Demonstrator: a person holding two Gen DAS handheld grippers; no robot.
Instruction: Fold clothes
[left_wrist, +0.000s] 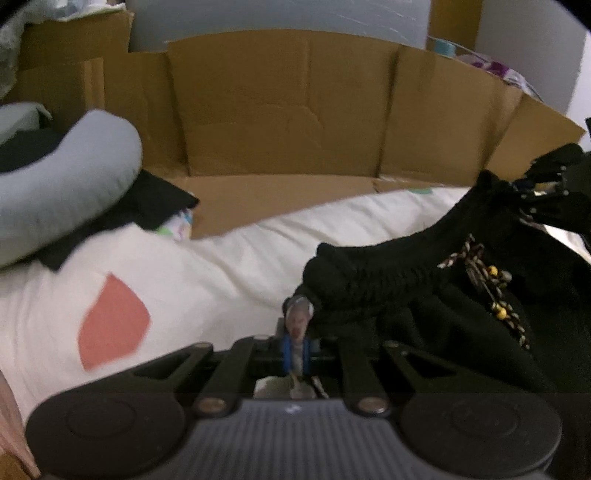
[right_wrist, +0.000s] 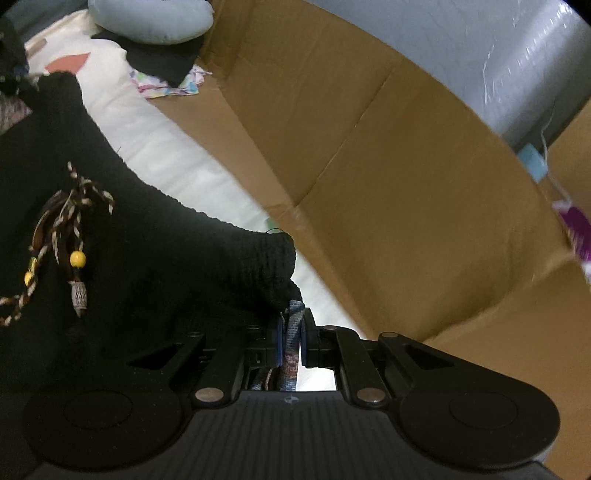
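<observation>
Claws clamped on black knit garment over white bedding.

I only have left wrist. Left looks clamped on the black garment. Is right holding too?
Observer: Yes. The right gripper is shut on a corner of the black garment, with a strip of patterned fabric pinched between its pads.
Operator: What's beyond that corner on the right side?
Observer: The cardboard box, its wall rising right behind the corner; under the corner lies the white bedding.
Operator: Does the cord look different from there?
Observer: The braided cord hangs on the garment's face, ending in a yellow bead above a patterned grey bead.
</observation>
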